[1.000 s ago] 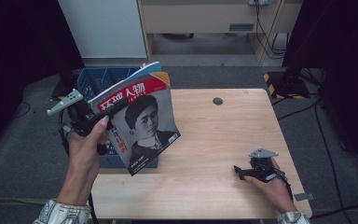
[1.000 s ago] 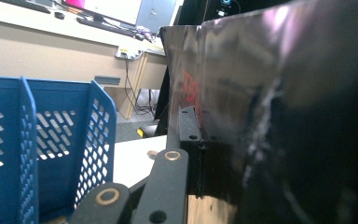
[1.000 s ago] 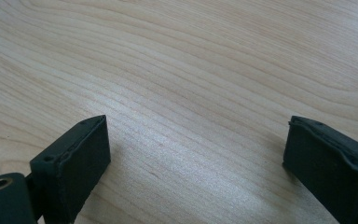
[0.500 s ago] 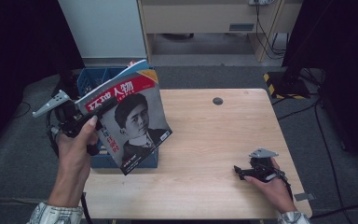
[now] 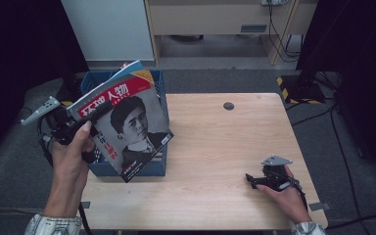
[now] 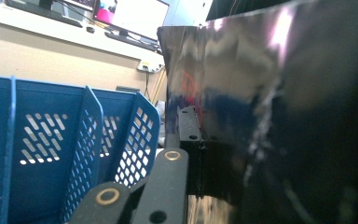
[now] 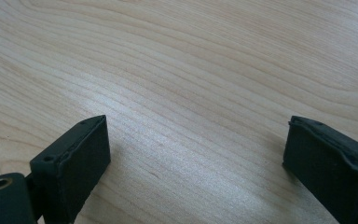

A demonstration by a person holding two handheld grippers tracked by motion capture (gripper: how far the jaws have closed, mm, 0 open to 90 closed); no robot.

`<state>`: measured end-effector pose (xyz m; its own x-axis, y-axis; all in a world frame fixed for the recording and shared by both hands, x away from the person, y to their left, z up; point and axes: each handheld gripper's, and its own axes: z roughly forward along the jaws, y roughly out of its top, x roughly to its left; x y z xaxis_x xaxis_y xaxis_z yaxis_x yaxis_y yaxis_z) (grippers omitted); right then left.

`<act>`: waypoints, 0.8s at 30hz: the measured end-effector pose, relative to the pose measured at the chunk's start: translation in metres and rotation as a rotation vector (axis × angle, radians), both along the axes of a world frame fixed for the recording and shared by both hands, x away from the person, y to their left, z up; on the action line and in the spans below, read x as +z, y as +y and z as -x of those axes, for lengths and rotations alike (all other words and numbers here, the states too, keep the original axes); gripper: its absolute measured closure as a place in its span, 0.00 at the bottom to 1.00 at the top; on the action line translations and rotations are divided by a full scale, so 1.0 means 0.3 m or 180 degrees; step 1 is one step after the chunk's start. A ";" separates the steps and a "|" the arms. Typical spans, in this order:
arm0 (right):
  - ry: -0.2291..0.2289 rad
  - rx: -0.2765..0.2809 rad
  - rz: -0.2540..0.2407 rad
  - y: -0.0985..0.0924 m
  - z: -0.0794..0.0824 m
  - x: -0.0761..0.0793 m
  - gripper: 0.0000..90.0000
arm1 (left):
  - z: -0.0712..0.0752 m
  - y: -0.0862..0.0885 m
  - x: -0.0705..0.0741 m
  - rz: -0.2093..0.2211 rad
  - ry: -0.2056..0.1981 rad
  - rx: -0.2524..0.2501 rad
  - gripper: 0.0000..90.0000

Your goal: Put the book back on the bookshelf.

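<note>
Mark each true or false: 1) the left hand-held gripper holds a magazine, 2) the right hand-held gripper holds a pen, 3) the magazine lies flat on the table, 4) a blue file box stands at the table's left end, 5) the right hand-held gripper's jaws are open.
1) The left hand-held gripper holds a magazine. True: its jaws are clamped on the magazine's edge.
2) The right hand-held gripper holds a pen. False: nothing is between its jaws, just bare table.
3) The magazine lies flat on the table. False: it is held up, tilted, over the blue file box.
4) A blue file box stands at the table's left end. True.
5) The right hand-held gripper's jaws are open. True: they stand wide apart.
</note>
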<state>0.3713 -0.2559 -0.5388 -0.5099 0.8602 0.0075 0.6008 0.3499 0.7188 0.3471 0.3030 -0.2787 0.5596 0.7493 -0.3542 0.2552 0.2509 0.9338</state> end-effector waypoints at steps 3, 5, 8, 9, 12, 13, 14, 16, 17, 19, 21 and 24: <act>-0.0005 0.0001 0.0003 0.000 0.000 0.000 0.08 | 0.004 0.009 0.004 -0.0009 -0.0008 0.0020 0.96; -0.0010 0.0003 0.0004 0.000 -0.001 0.000 0.08 | 0.005 0.015 0.004 -0.0001 -0.0011 0.0028 0.96; -0.0003 0.0000 0.0002 0.000 0.000 0.000 0.08 | 0.009 0.021 0.004 0.0012 -0.0007 0.0047 0.96; 0.0000 -0.0001 0.0000 0.000 0.000 0.000 0.08 | 0.010 0.023 0.004 0.0009 -0.0006 0.0048 0.96; -0.0002 -0.0001 0.0002 0.000 0.000 0.000 0.08 | 0.015 0.030 0.005 0.0002 -0.0003 0.0053 0.96; -0.0004 0.0000 0.0002 0.000 0.000 0.000 0.08 | 0.016 0.034 0.005 0.0008 0.0001 0.0056 0.96; 0.0001 -0.0001 0.0000 0.000 0.000 0.000 0.08 | 0.017 0.038 0.006 0.0011 0.0000 0.0053 0.96; 0.0002 -0.0001 -0.0001 0.000 0.000 0.000 0.08 | 0.018 0.046 0.007 0.0015 0.0000 0.0068 0.96; 0.0002 -0.0001 -0.0001 0.000 0.000 0.000 0.08 | 0.019 0.051 0.007 0.0016 -0.0003 0.0071 0.96; -0.0003 0.0000 0.0002 0.000 0.000 0.000 0.08 | 0.023 0.060 0.007 0.0024 -0.0007 0.0093 0.96; -0.0001 -0.0001 0.0000 0.000 0.000 0.000 0.08 | 0.027 0.069 0.008 0.0021 -0.0010 0.0116 0.96; -0.0002 -0.0001 0.0001 0.000 0.000 0.000 0.08 | 0.031 0.083 0.007 0.0061 -0.0022 0.0163 0.96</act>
<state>0.3714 -0.2559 -0.5388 -0.5096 0.8604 0.0070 0.6005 0.3498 0.7190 0.3380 0.3280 -0.2765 0.5232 0.7701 -0.3651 0.2353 0.2812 0.9304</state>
